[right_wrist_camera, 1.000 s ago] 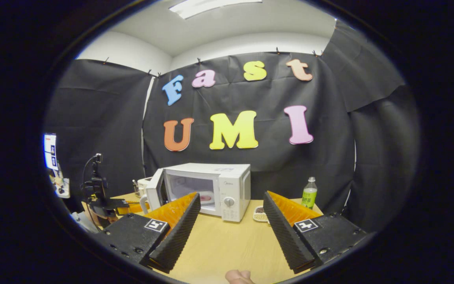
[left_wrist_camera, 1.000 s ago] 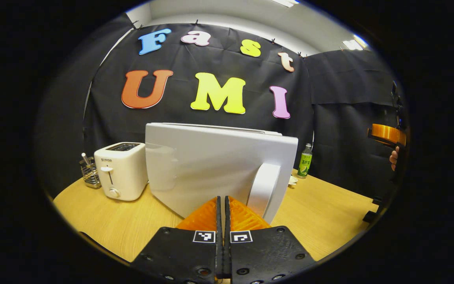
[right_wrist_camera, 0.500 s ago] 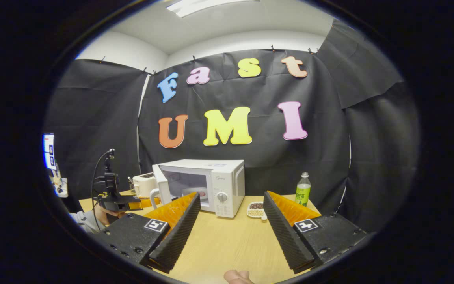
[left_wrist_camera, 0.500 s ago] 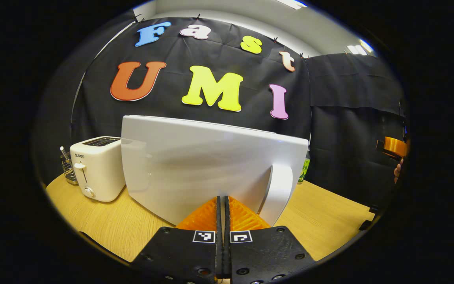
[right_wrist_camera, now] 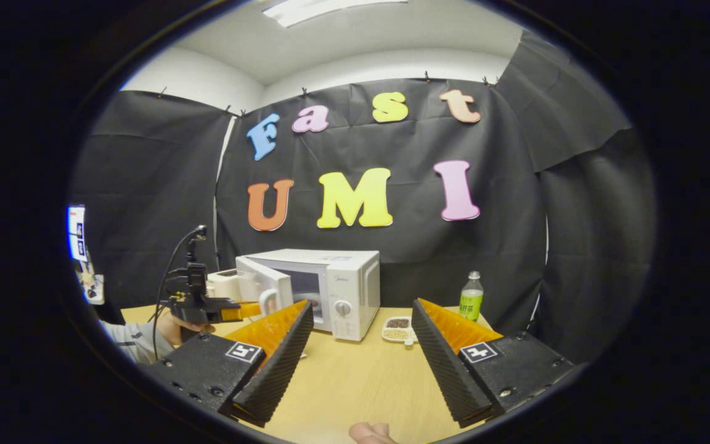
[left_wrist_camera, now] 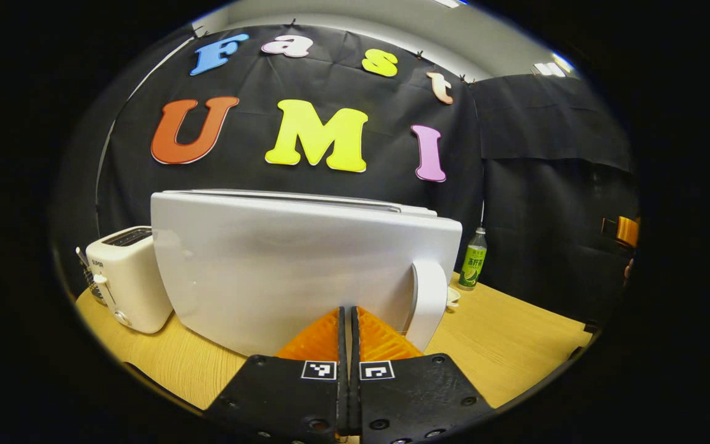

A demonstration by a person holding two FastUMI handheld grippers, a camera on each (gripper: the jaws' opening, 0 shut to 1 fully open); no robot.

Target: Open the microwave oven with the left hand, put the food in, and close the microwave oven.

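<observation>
The microwave oven stands toward the bench's far edge, its door partly ajar; the left tool, fingers together, sits against the door beside its handle. The right tool hangs spread apart over the near edge; a toaster stands at the far left corner.

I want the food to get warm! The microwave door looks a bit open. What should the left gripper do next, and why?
Probably push the door fully shut: the closed left gripper is at the door beside its handle, and the right gripper view shows it ajar.
</observation>
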